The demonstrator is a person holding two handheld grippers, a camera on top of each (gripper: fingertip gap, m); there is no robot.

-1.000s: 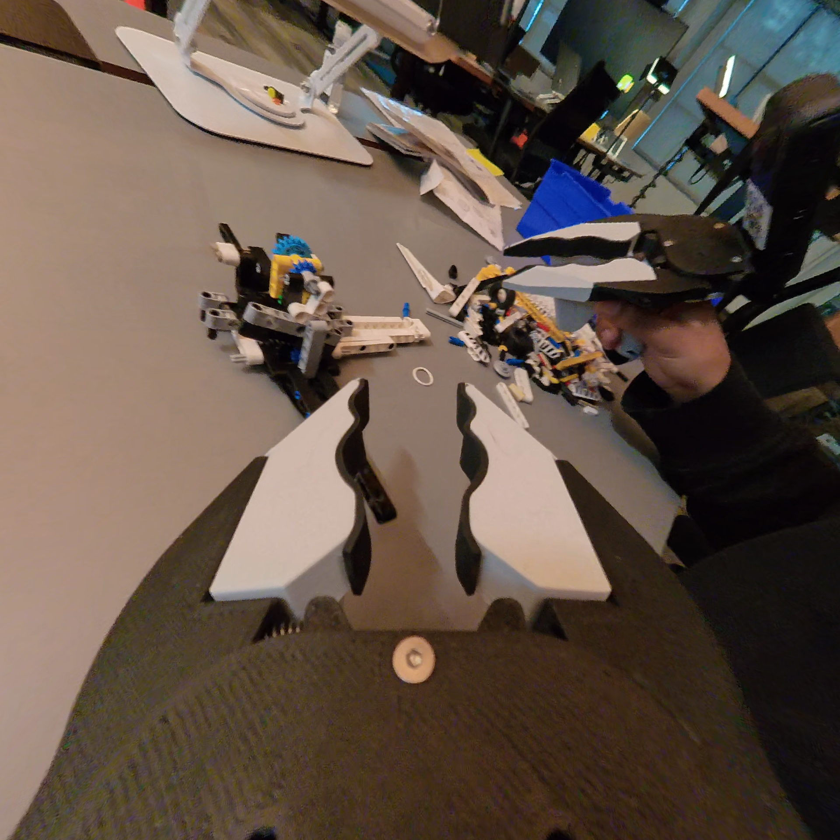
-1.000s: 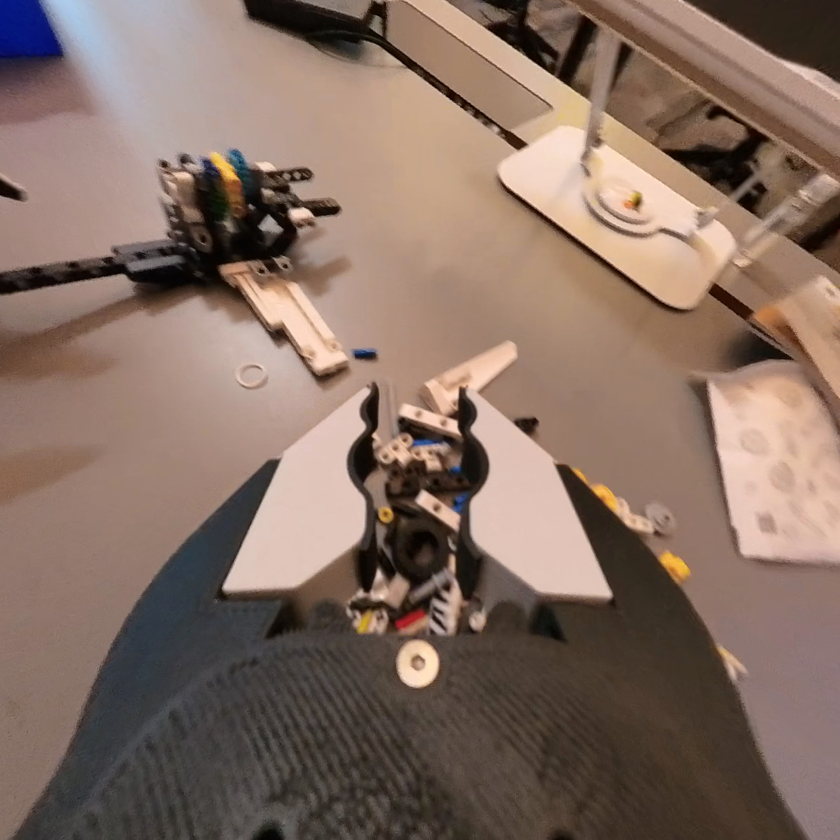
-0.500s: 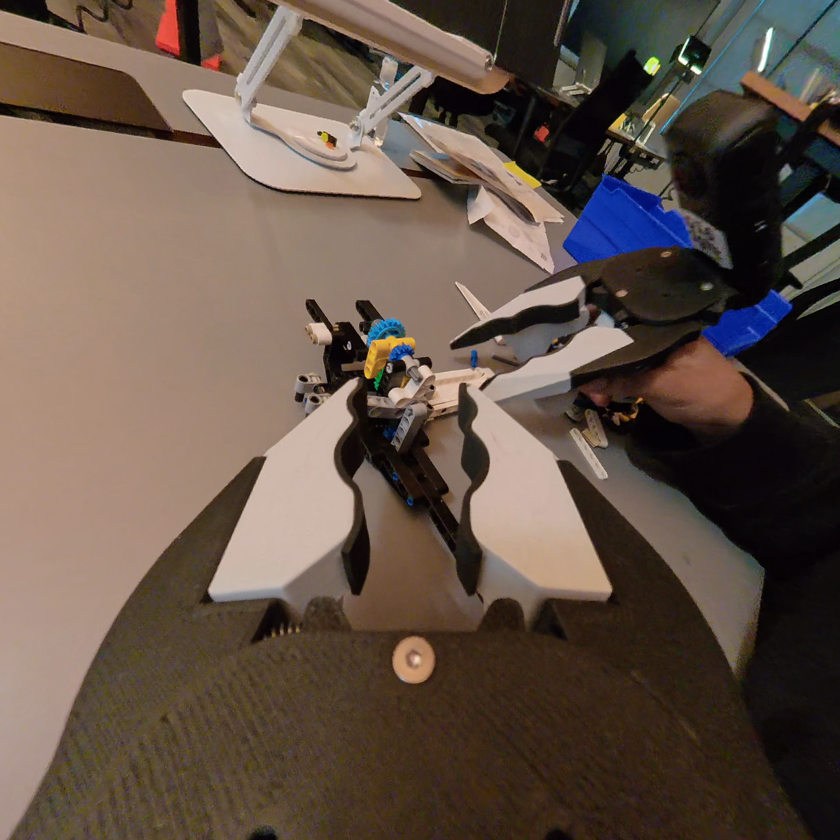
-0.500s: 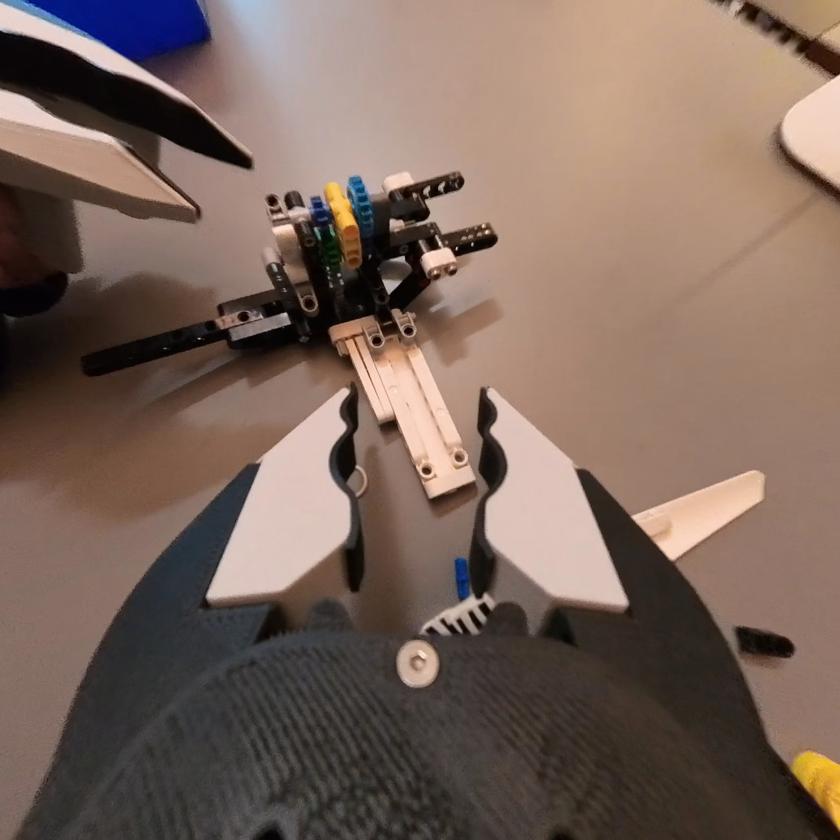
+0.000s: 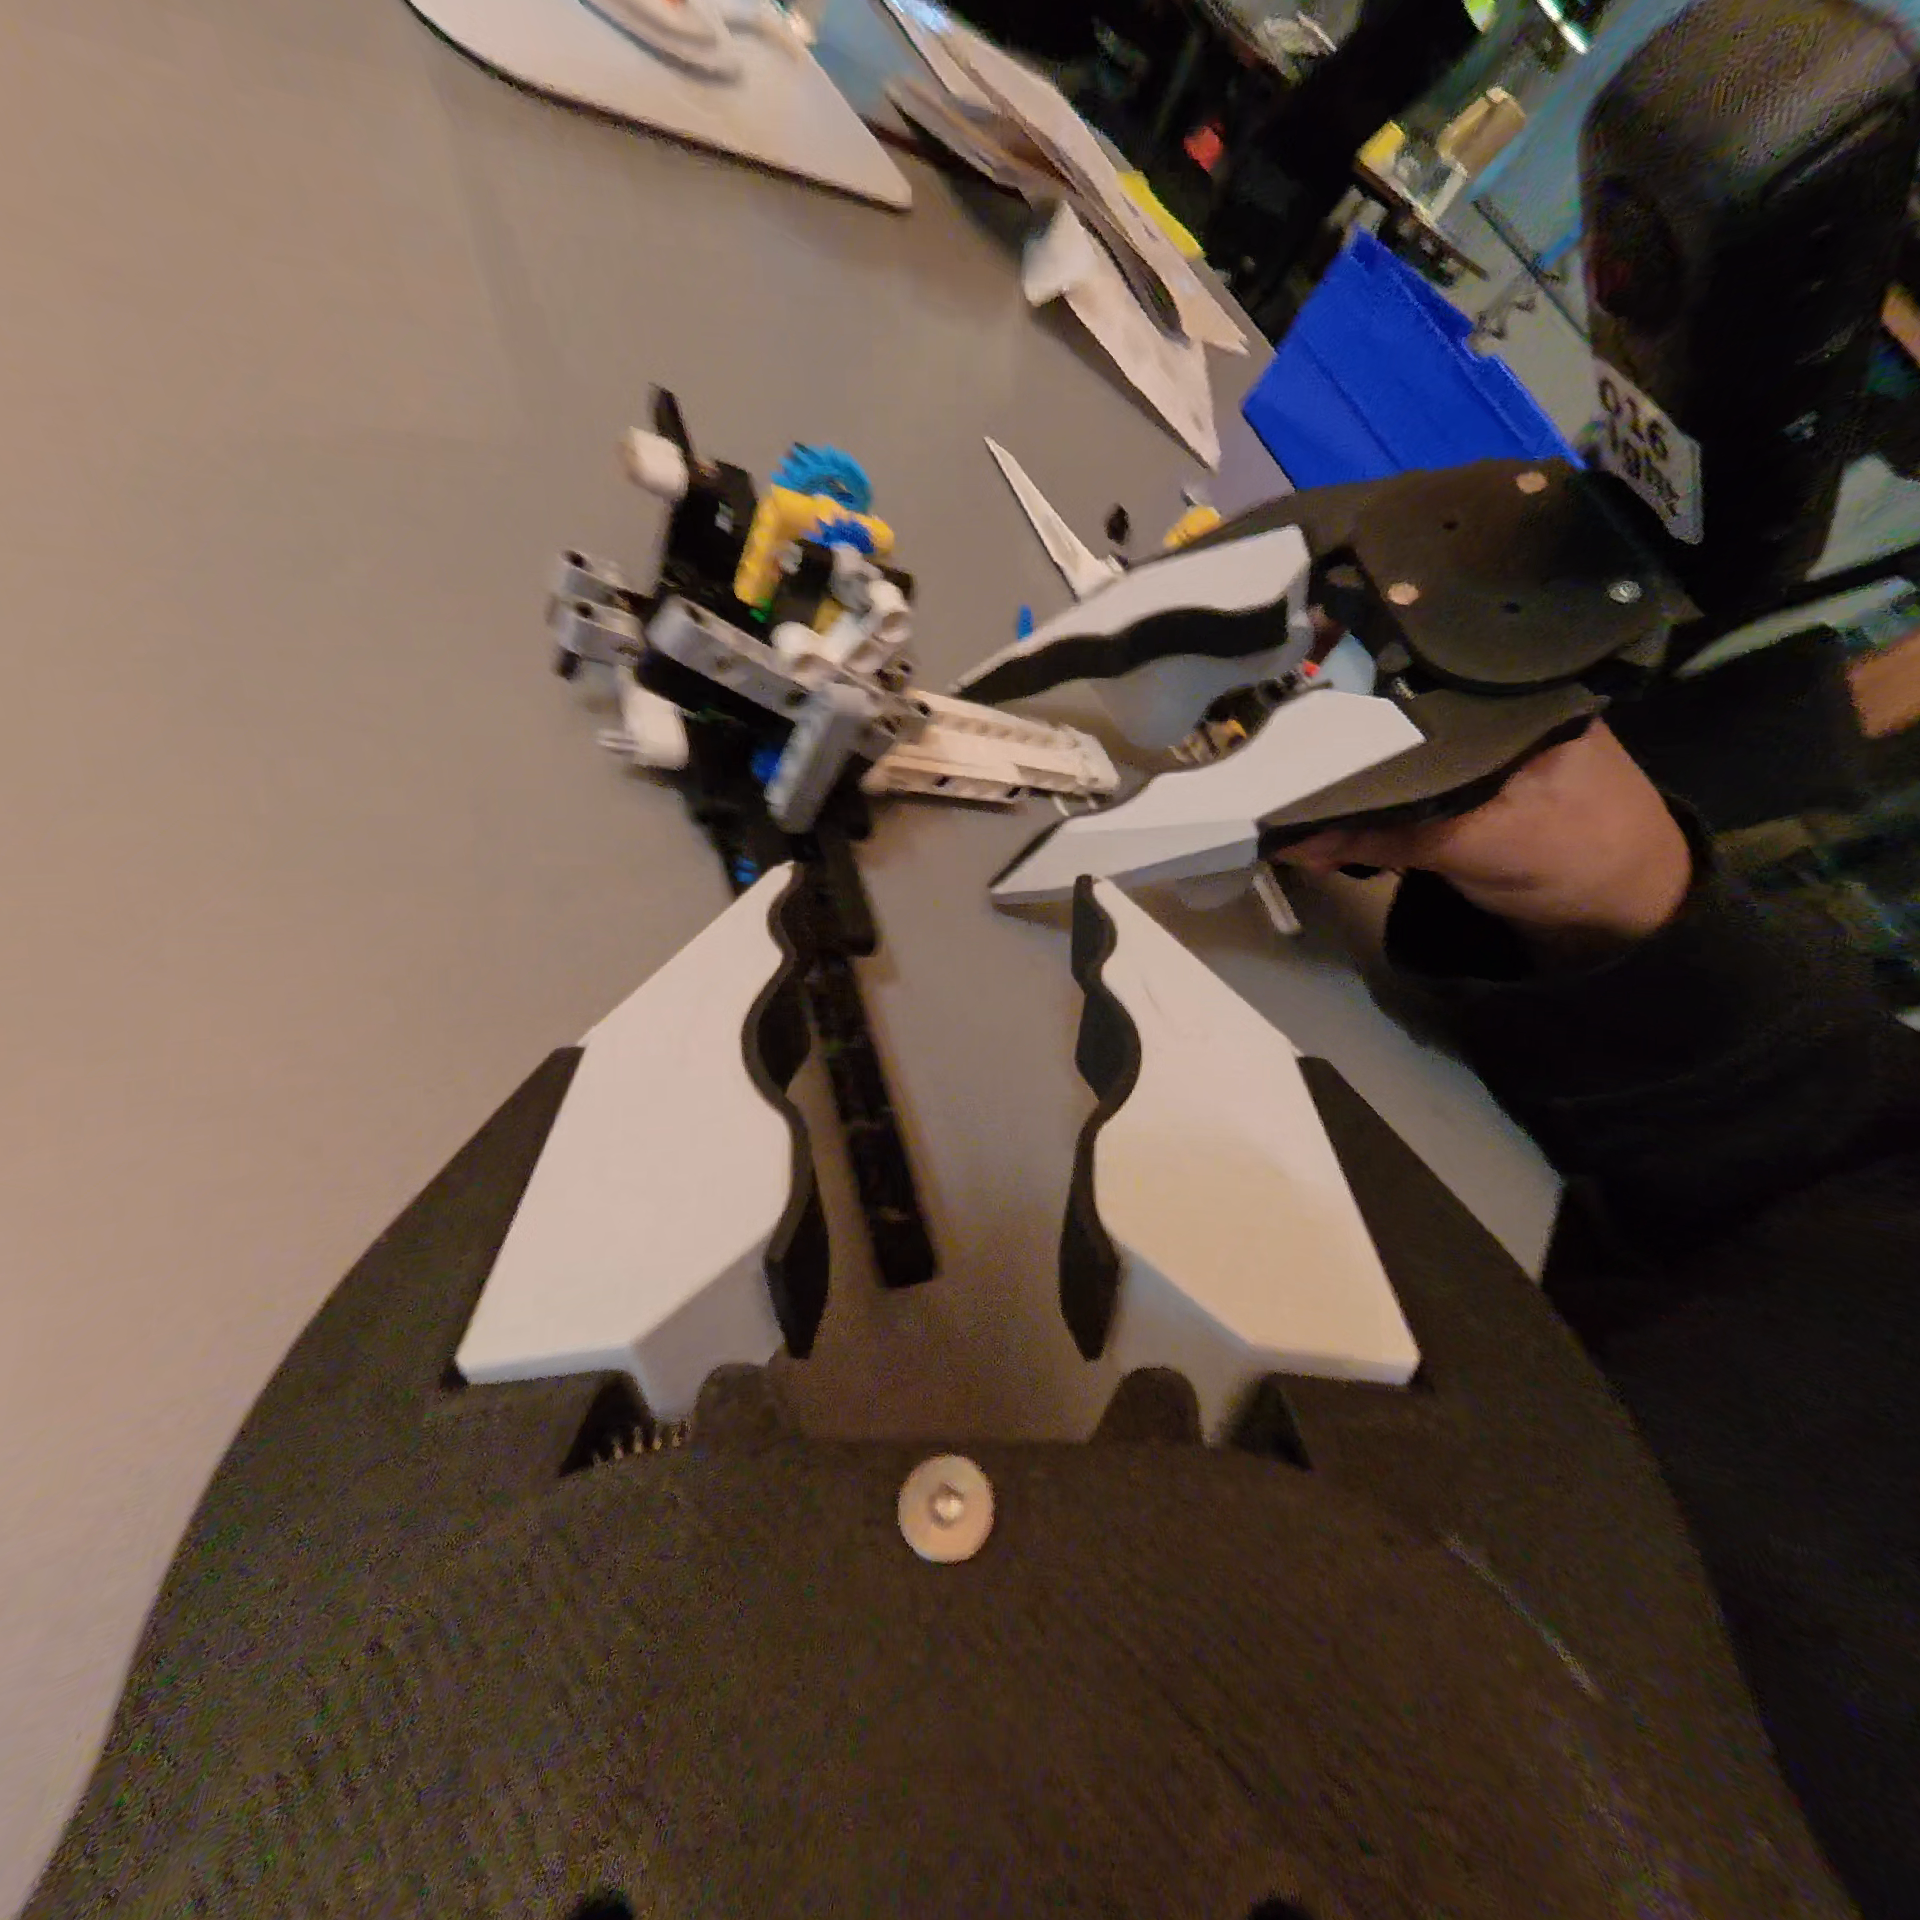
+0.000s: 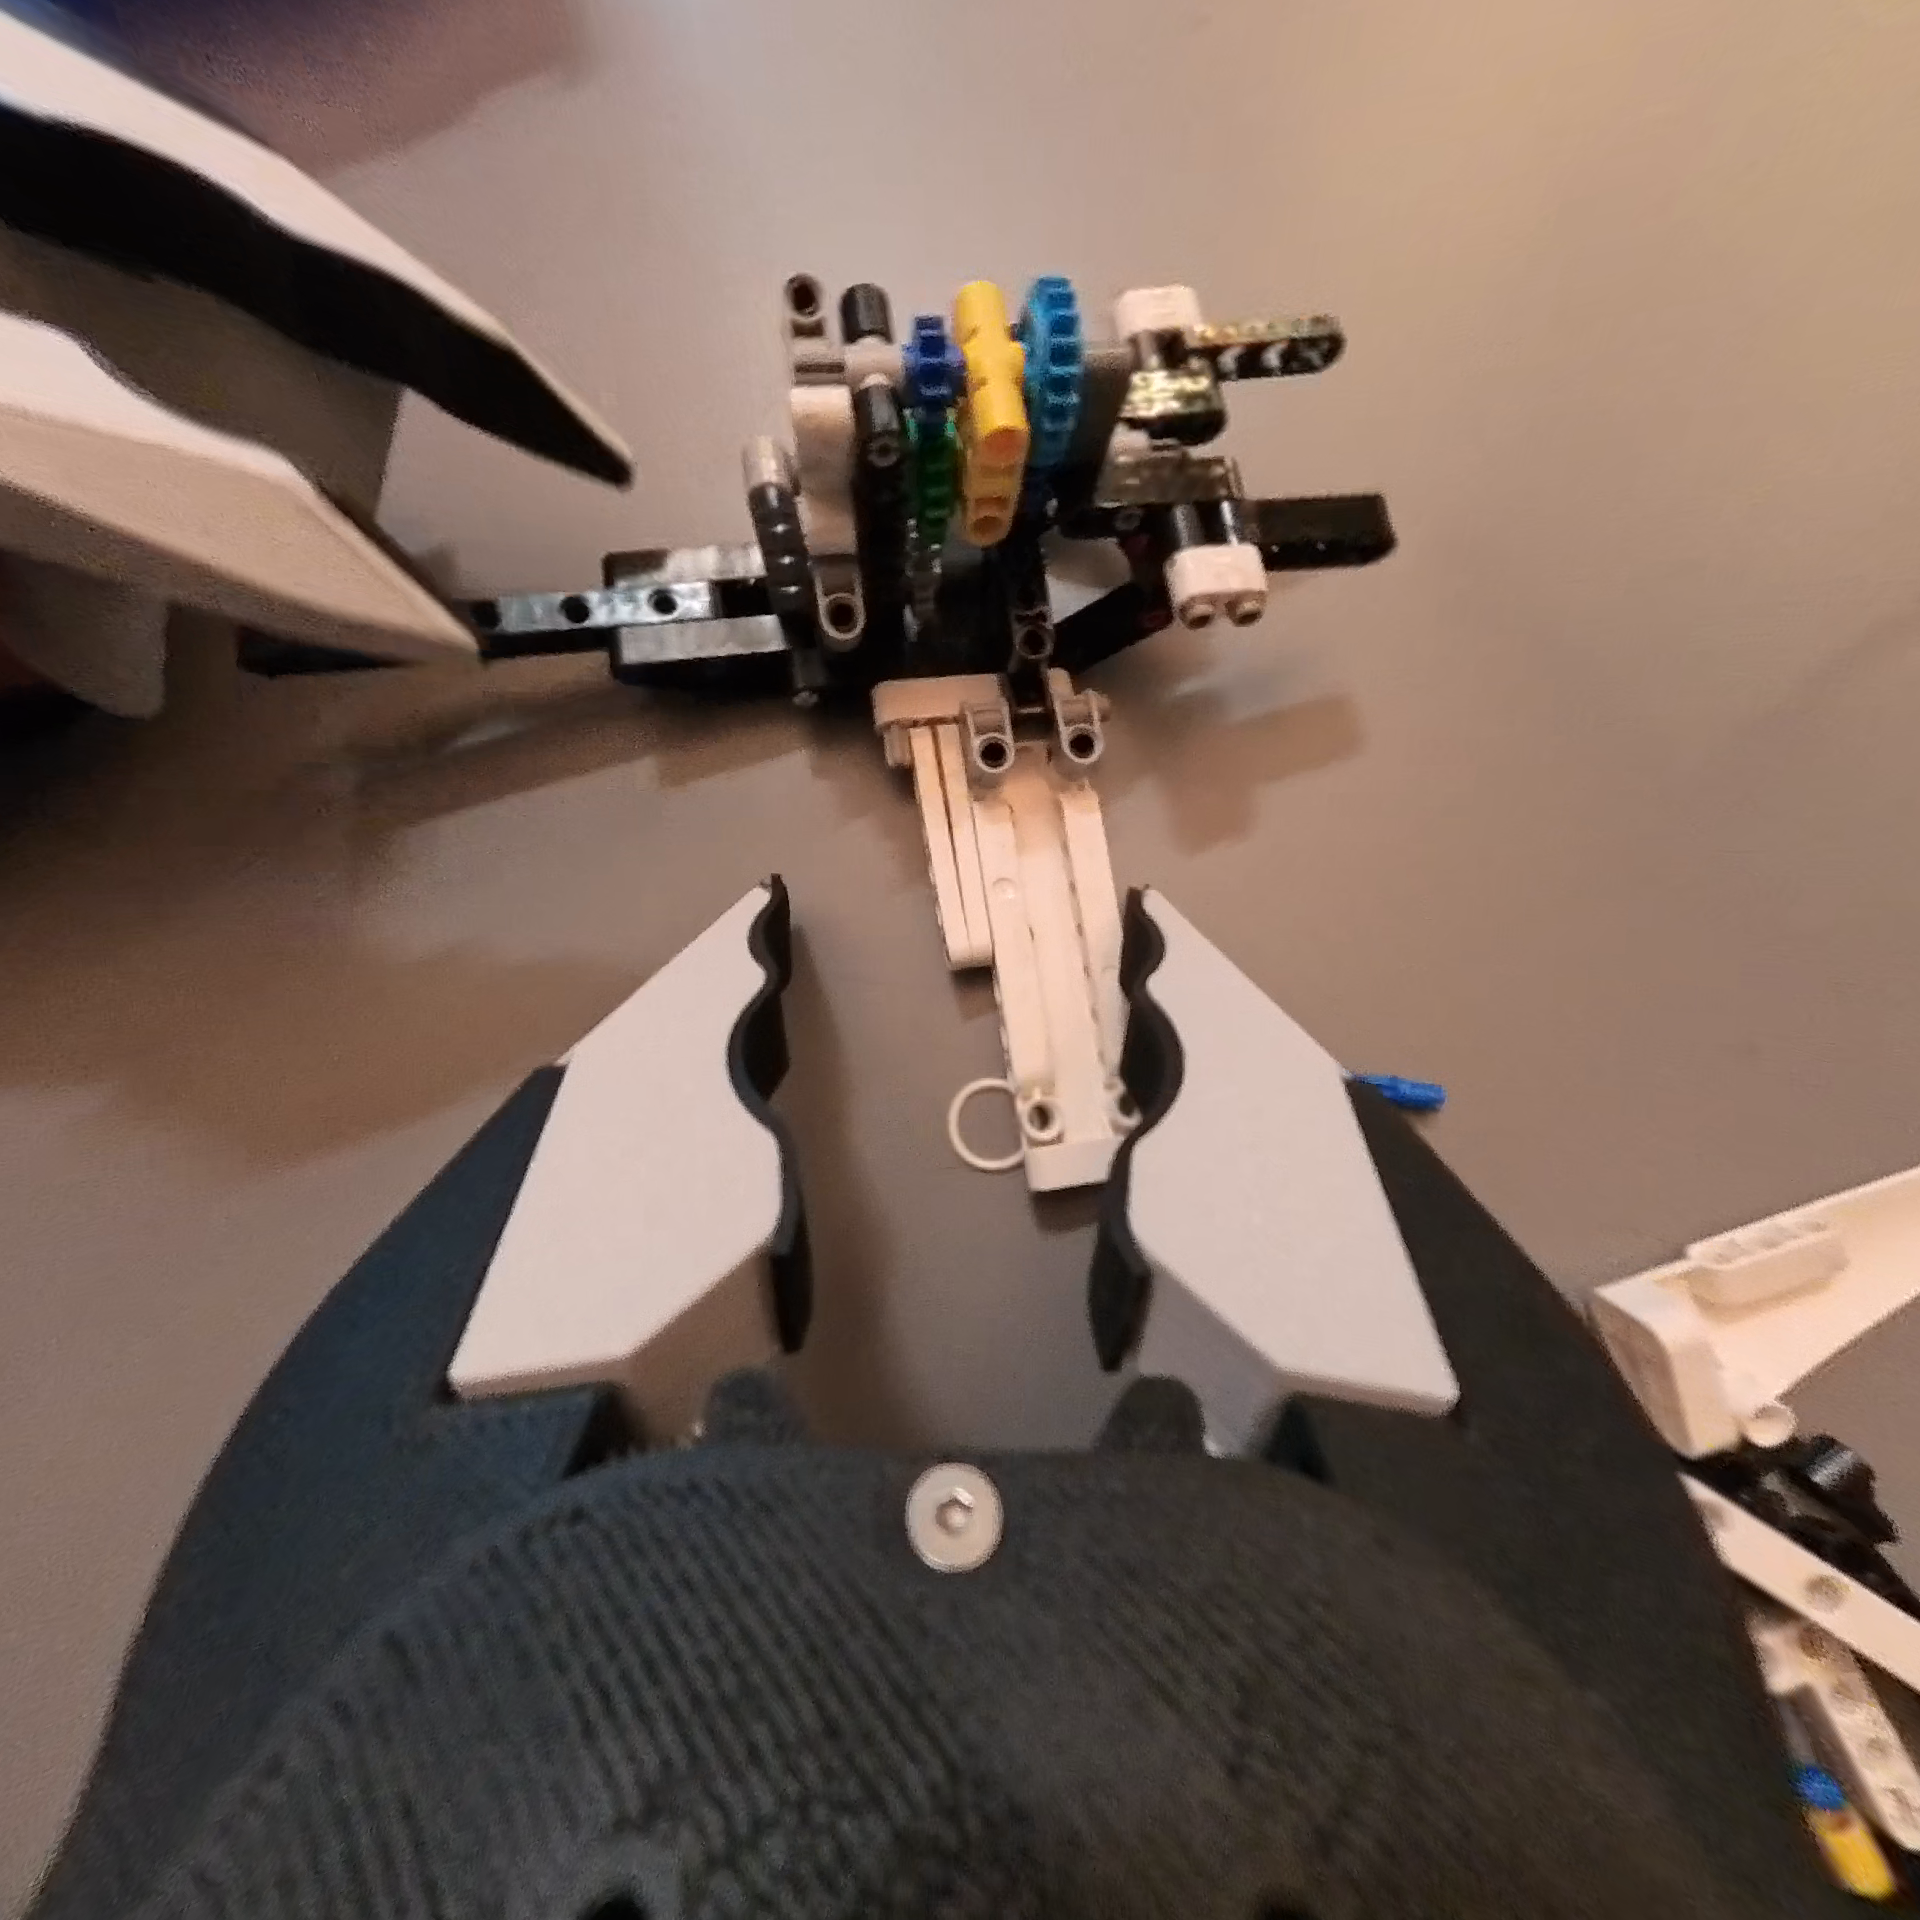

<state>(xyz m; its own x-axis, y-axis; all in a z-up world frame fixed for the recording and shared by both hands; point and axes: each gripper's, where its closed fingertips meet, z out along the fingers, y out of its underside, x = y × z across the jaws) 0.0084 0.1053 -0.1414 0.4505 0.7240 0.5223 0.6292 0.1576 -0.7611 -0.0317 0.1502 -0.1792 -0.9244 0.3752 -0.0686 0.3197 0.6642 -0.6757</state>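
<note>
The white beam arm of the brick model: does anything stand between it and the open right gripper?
Nothing visible blocks it. The right gripper is open, and the white beam arm already lies between its fingers, close to the right finger. Only a small white ring lies beside the arm's near end.

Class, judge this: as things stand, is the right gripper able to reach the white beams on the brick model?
Probably yes: the right gripper is open, and the white beams already lie between its fingers, unobstructed.

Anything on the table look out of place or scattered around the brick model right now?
A few loose bits: a small white ring lies against the model's white beams, a blue pin sits beside the right gripper, and loose parts are heaped at right.
</note>
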